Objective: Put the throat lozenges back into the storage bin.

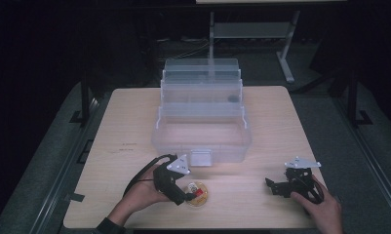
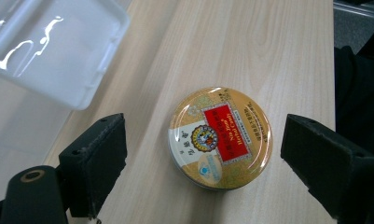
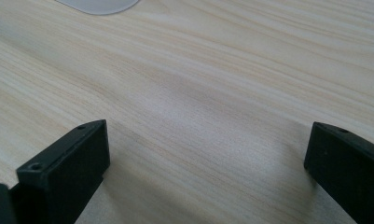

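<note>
Where jaws gape, round glossy tin [image 2: 220,137], woodgrain table [image 2: 250,51]

Clear tiered plastic box [image 1: 201,141] stands open on wooden table [image 1: 281,126]

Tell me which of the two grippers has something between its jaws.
The left gripper: its open jaws straddle the round candy tin without touching it. The right gripper has bare table between its jaws.

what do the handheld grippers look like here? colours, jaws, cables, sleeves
Both the left gripper and the right gripper are black, each topped by a grey three-cornered plate. Jaws are thick, black, blocky pads. A black cable loops from the left one. A dark sleeve cuff shows at the left wrist.
</note>
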Tool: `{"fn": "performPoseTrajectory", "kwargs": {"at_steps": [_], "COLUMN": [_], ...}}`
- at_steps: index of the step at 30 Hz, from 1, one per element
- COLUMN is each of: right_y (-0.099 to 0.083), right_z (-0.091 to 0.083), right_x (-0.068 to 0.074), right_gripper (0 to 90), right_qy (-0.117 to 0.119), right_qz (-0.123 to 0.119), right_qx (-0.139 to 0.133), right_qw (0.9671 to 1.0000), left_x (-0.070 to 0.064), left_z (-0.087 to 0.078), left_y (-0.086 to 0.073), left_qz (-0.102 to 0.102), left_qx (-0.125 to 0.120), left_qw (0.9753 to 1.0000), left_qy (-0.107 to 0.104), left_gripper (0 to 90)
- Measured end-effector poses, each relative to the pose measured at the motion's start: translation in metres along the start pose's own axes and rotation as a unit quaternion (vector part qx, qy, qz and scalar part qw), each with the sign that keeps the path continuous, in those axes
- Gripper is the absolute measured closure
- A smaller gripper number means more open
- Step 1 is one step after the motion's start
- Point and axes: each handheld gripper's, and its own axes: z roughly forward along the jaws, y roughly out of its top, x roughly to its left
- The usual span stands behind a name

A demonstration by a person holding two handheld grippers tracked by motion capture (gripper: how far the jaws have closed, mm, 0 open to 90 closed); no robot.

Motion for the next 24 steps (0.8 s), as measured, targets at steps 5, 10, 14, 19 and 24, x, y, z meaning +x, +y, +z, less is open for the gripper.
{"fn": "performPoseTrajectory", "kwargs": {"at_steps": [5, 10, 14, 19, 24], "right_y": [0.0, 0.0, 0.0, 0.0, 0.0], "right_z": [0.0, 0.0, 0.0, 0.0, 0.0], "right_x": [0.0, 0.0, 0.0, 0.0, 0.0], "right_gripper": [0.0, 0.0, 0.0, 0.0, 0.0], "right_qy": [0.0, 0.0, 0.0, 0.0, 0.0], "right_qz": [0.0, 0.0, 0.0, 0.0, 0.0], "right_qx": [0.0, 0.0, 0.0, 0.0, 0.0], "right_qw": [1.0, 1.0, 1.0, 1.0, 1.0], "left_x": [-0.002, -0.003, -0.003, -0.004, -0.005], "left_z": [0.005, 0.007, 0.011, 0.015, 0.019], "left_y": [0.003, 0.005, 0.007, 0.009, 0.011], "left_qz": [0.005, 0.008, 0.01, 0.014, 0.016], "left_qx": [0.01, 0.016, 0.024, 0.036, 0.043], "left_qw": [0.9999, 0.9998, 0.9996, 0.9991, 0.9988], "left_qy": [-0.006, -0.008, -0.011, -0.016, -0.019], "left_gripper": [13.6, 13.6, 13.6, 13.5, 13.5]}}
